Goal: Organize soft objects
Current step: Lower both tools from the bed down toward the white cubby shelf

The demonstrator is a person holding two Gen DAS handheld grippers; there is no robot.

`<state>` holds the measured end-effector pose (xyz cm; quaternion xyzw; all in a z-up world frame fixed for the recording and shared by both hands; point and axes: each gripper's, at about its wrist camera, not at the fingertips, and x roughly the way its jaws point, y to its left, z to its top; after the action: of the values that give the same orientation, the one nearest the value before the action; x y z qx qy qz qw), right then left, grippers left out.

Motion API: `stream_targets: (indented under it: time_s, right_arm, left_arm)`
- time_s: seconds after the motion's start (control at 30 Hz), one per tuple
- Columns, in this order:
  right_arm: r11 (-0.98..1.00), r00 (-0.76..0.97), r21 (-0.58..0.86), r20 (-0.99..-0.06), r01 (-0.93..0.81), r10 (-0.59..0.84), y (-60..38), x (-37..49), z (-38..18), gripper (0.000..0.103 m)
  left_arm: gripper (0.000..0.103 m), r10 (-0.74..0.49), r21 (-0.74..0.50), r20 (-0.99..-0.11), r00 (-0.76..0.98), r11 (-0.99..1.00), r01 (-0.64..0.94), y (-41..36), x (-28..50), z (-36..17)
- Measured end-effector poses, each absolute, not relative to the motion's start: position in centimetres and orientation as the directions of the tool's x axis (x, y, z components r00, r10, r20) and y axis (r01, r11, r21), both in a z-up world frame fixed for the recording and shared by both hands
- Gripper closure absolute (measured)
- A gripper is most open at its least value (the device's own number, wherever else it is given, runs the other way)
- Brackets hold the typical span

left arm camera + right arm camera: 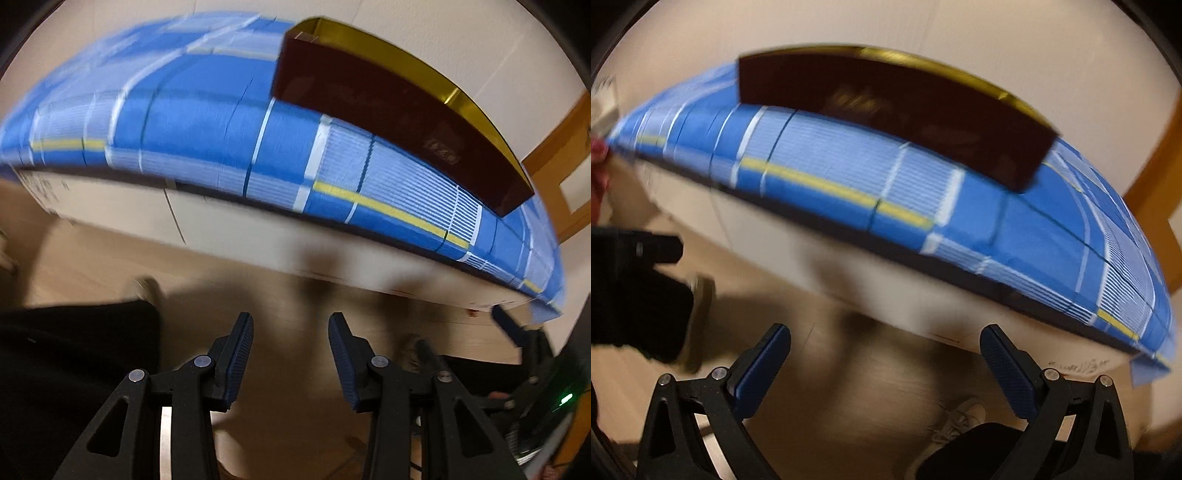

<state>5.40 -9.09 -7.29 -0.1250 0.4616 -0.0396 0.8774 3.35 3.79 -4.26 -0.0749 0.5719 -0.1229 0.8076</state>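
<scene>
- We hold both tongs out over the floor, short of the bench [258, 236], which looks like a pale box-like block draped with a blue plaid cloth [207, 122].
- The left tongs [291, 356] stand partly apart with nothing between the pads; the floor shows through the gap.
- The right tongs [886, 363] are spread wider and are just as empty.
- The cloth, the only soft thing we can make out, lies flat across the bench top, filling the left view from 9 o'clock round to 3 o'clock.
- A dark red box with a gold lining [399, 110] sits on the cloth towards 1 o'clock in the left view and at 12 o'clock in the right view; its inside is hidden from us.
- We judge this to be the approach, with no grasp yet made.
- Next, we would need to bring the tongs up to the cloth's near edge, or find other soft items, which neither blurred view shows.
- Shoes [955, 421] and dark trousers sit below us.
</scene>
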Motion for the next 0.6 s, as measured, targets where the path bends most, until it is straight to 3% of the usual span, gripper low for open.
stream_targets:
  time_s: [0.17, 0.33, 0.6]
  right_arm:
    - [0.957, 0.468, -0.259, -0.867, -0.127, -0.172, -8.3, 5.7, -9.6, 0.000]
    - [0.873, 0.368, -0.385, -0.891, -0.301, -0.266, -7.5, 7.5, -14.3, 0.000]
    - [0.621, 0.401, -0.632, -0.775, -0.464, -0.489, -10.9, 9.5, -20.8, 0.000]
  left_arm:
    - [0.060, -0.329, -0.325, -0.919, 0.215, 0.944, 0.058, 4.8, 3.9, -6.0]
    - [0.060, -0.370, -0.368, -0.900, 0.229, 0.928, 0.052, 5.4, 3.4, -7.0]
    - [0.059, -0.390, -0.393, -0.905, 0.171, 0.919, 0.020, 6.9, 4.0, -9.4]
